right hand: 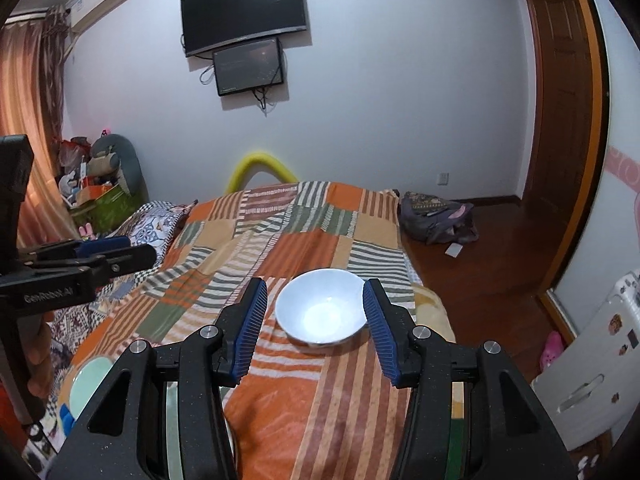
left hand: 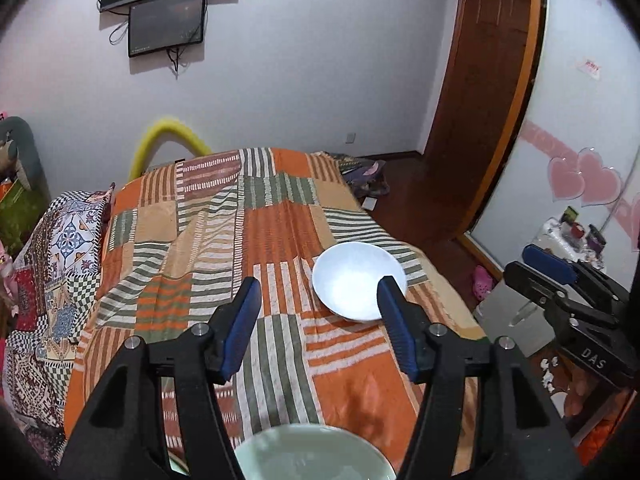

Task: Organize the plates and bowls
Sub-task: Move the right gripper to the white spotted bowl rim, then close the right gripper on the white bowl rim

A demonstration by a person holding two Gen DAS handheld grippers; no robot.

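The white bowl (right hand: 322, 312) is sitting upright on the bed (right hand: 332, 392), by its right-hand edge — round, so no long axis is favouring either approach. It is lying dead ahead of the right gripper (right hand: 316, 330), whose released jaws are framing it, holding nothing. The left gripper (left hand: 320, 332), jaws also released and empty, is seeing it off to the right — the right hand looks better lined up.
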